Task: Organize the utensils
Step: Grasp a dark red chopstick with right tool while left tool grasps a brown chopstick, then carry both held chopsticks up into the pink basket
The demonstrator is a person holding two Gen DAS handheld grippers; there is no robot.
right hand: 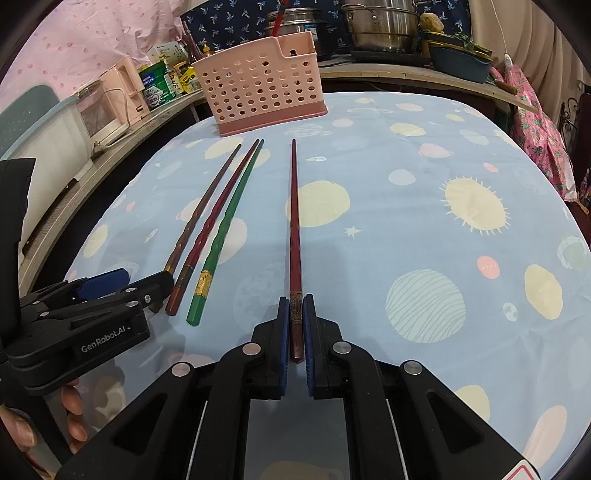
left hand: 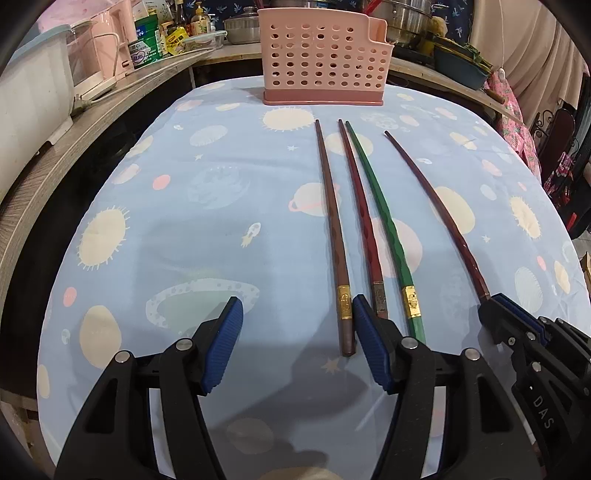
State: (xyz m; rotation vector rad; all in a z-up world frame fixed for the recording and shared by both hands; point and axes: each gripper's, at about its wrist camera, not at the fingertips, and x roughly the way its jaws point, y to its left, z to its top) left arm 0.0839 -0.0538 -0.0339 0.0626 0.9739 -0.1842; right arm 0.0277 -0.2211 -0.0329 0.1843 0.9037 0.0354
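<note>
Several chopsticks lie on the space-print tablecloth [left hand: 184, 236], tips toward a pink perforated utensil basket [left hand: 321, 59] at the far edge. My left gripper [left hand: 297, 314] is open and empty, its right finger between the brown chopstick [left hand: 334, 240] and a dark red chopstick [left hand: 364, 225], beside the green chopstick [left hand: 384, 229]. My right gripper [right hand: 294, 314] is shut on the handle of the separate dark red chopstick [right hand: 294, 221], which lies along the cloth. The right gripper also shows in the left wrist view [left hand: 496, 314]. The basket shows in the right wrist view [right hand: 262, 92].
A wooden counter [left hand: 92, 122] curves around the table's far and left sides with pink appliances, jars, steel pots [right hand: 380, 26] and a blue bowl [right hand: 461, 62]. A power cord runs along the counter. Pink floral fabric [right hand: 535, 122] hangs at right.
</note>
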